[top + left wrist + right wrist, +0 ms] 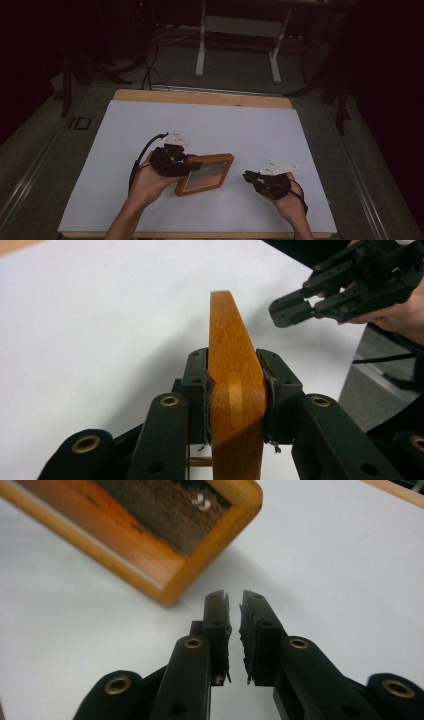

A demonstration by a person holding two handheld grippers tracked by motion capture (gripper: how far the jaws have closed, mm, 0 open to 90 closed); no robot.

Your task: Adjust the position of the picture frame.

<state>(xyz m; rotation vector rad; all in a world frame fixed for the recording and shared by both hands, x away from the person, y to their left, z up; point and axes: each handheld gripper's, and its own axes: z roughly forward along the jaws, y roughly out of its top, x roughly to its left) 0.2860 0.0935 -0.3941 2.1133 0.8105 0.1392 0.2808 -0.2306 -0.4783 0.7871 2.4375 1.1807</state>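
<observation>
- Wooden frame (pixel 206 173): rectangular, orange-brown rim round a dark brownish inner panel; it sits on the white sheet (pixel 200 130), near the sheet's front middle. From the left gripper view the rim (pixel 231 370) is seen edge-on, standing upright between the jaws. Two small pale marks show on the inner panel in the right gripper view; what they are cannot be told.
- Left gripper (pixel 192 165): at the frame's left edge, jaws clenched on the rim, pads pressed to both faces of the wood.
- Right gripper (pixel 246 175): just right of the frame, apart from it, over bare sheet; jaws drawn nearly together with a thin gap, grasping nothing.
- White sheet: covers the wooden table (pixel 200 96) under the frame.
</observation>
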